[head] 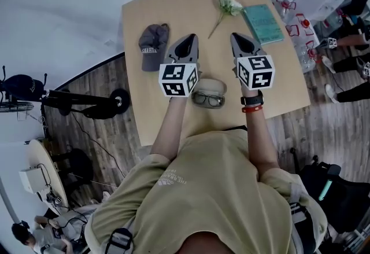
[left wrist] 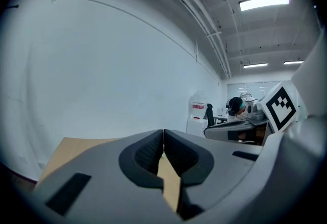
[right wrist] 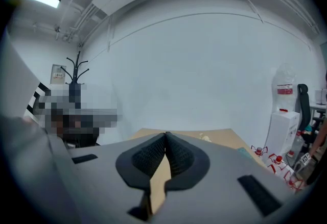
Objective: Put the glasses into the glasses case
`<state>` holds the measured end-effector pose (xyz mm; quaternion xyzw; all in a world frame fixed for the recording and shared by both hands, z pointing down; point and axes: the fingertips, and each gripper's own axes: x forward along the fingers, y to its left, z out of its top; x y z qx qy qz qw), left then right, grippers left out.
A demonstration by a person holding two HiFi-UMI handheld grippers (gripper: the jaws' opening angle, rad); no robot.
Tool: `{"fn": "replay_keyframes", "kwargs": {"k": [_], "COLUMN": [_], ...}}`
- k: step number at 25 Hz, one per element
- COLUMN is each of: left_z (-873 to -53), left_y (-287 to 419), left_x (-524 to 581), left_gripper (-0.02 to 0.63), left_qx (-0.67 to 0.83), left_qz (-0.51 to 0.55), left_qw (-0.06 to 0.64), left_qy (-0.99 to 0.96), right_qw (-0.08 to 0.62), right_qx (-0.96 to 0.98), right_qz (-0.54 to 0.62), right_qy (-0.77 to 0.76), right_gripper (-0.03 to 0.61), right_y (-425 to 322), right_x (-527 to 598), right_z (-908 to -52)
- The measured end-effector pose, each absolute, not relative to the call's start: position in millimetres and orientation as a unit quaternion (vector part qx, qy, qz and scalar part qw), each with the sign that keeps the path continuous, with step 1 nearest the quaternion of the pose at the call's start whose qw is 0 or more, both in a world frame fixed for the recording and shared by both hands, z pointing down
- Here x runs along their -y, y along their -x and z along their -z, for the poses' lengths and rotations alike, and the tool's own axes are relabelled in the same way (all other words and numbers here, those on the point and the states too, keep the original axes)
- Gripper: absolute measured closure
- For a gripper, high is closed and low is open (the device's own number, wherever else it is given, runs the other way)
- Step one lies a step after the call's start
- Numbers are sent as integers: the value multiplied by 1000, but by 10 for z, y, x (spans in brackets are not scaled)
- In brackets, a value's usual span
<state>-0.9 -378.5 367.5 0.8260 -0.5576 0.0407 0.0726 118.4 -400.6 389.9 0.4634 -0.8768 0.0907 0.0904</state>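
In the head view the glasses (head: 208, 99) lie inside the open cream glasses case (head: 209, 85), near the front edge of the wooden table (head: 179, 4). My left gripper (head: 187, 43) hovers above the table just left of the case, its jaws shut with nothing between them. My right gripper (head: 241, 40) hovers just right of the case, also shut and empty. In the left gripper view the left gripper (left wrist: 163, 132) has its tips pressed together, table showing below. The right gripper (right wrist: 166, 136) looks the same in its own view. Neither gripper view shows the glasses or the case.
A grey cap (head: 152, 44) lies on the table's left part. A white flower (head: 227, 4) and a teal book (head: 263, 23) lie at the far right. Red-and-white small items (head: 295, 21) sit beyond the right edge. A person's legs (head: 347, 62) are at the right.
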Motion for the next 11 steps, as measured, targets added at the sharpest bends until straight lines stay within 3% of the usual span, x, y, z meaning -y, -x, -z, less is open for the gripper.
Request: {"fn": "replay_keyframes", "kwargs": {"k": [6, 11], "left_z": [-3838, -4099], "left_y": [54, 273], "left_x": [3760, 3721], "left_gripper": [591, 591], "left_qx": [569, 591], "left_qz": [-66, -154], "left_qw": [71, 29], "left_qy": [-817, -791], "right_qw": [101, 103], "right_qx": [881, 882], "right_qz": [-93, -97], "right_qy": [-453, -450], "right_gripper": [563, 565], "right_y": [-1170, -1155], "right_x": [3991, 3996], "right_z": [-3980, -4088]}}
